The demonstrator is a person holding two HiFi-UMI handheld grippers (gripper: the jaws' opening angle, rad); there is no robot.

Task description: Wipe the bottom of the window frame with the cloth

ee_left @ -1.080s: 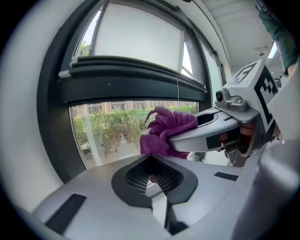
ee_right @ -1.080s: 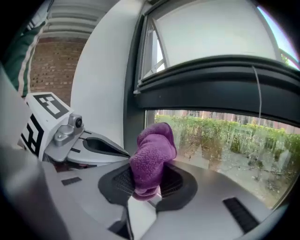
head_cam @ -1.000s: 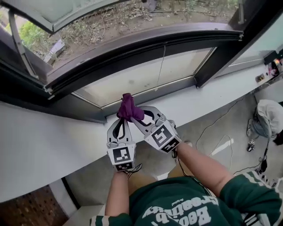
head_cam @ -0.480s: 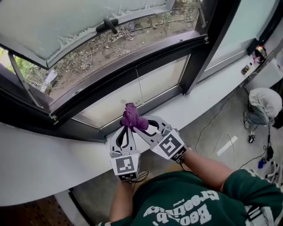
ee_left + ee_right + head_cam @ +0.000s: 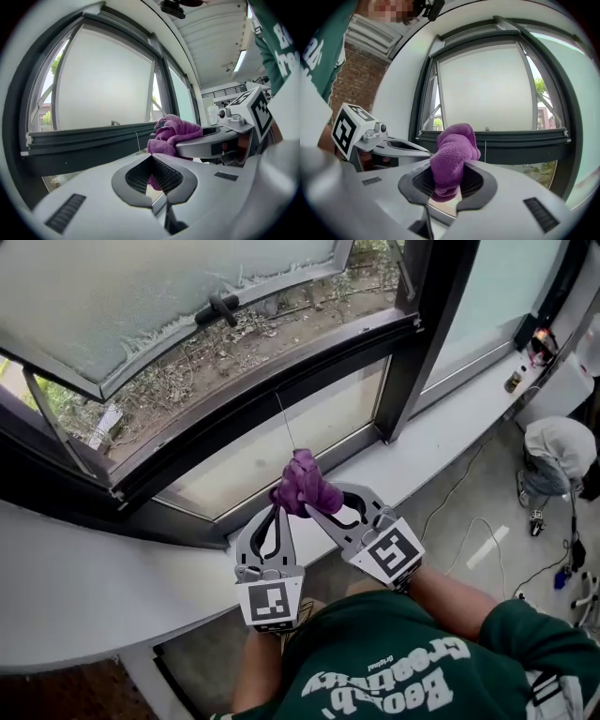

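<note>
Cloth (image 5: 452,159): purple, bunched into a wad. It stands up between the jaws of the right gripper (image 5: 447,180), most of it sticking out past the tips.
Right gripper: clamped on the cloth's lower folds.
Left gripper (image 5: 151,157): jaws drawn together, tips right against the cloth from the other side. Whether they nip a fold is not clear.
Window frame (image 5: 262,413): dark bottom rail, ahead of both sets of tips and higher up, apart from the cloth. Wiping appears not yet begun.
Thin cord (image 5: 286,423): hangs from the rail, just beyond the tips.
Sill (image 5: 112,568): white, below and to both sides of the grippers.
Risk, slipping: friction along the rail could pull the cloth out of a grip that holds only its lower folds.
Risk, poor contact: a tight wad would likely meet the rail only at its crown.
Risk, snagging: the cord could catch in the cloth.
</note>
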